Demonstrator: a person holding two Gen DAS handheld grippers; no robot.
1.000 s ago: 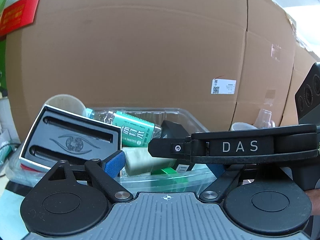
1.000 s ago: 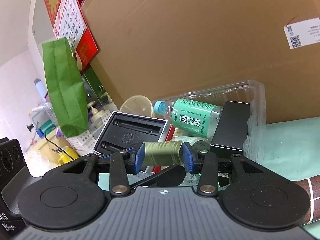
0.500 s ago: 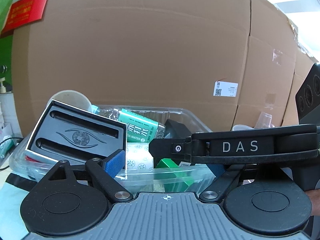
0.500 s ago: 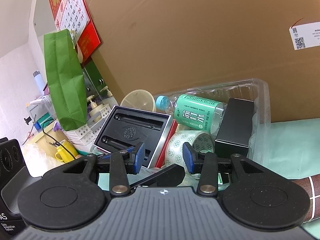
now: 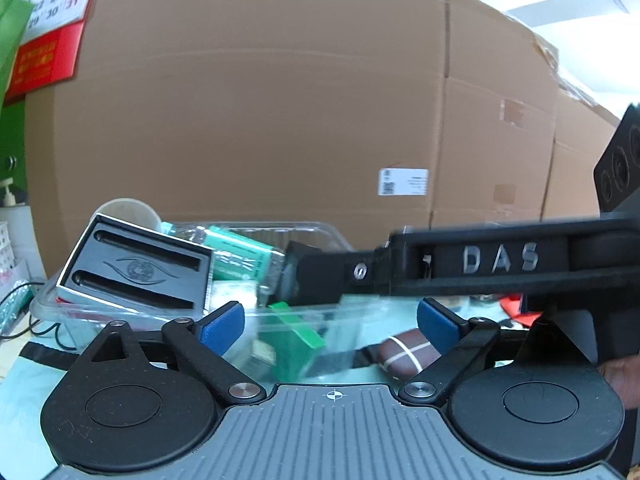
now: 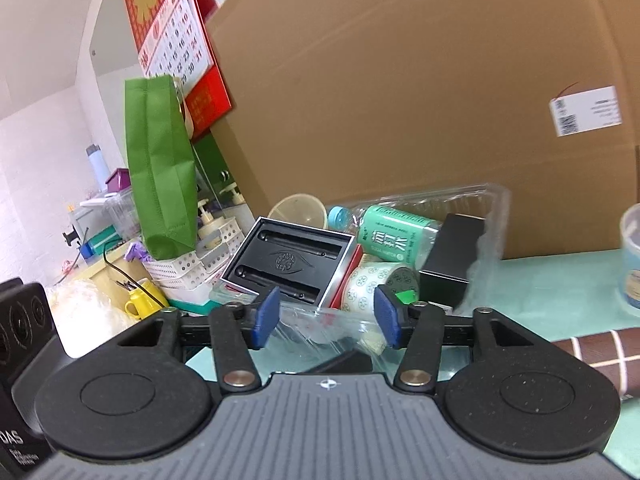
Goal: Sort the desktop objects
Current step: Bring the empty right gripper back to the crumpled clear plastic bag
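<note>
A clear plastic container (image 6: 494,204) sits against the cardboard wall. It holds a black silver-rimmed tray (image 6: 288,260), a green-labelled water bottle (image 6: 396,236), a white-and-green patterned roll (image 6: 374,286), a black box (image 6: 452,252) and a small green box (image 5: 296,330). My right gripper (image 6: 326,316) hovers just before the container's front rim, its jaws opening with nothing pressed between the pads. My left gripper (image 5: 330,326) is beside it, jaws opening wide and empty. The right gripper's black body (image 5: 500,260) crosses the left wrist view.
Big cardboard boxes (image 5: 260,120) wall off the back. To the left are a green bag (image 6: 160,168), a white basket (image 6: 180,272) and a yellow mug (image 6: 138,304). A clear cup (image 6: 632,256) stands at right. A brown item with white lines (image 6: 592,356) lies on the pale green mat (image 6: 552,288).
A second ago my right gripper held a greenish roll over the container; the roll now lies inside it. Both grippers have pulled back from the container, and both sets of jaws stand wider.
</note>
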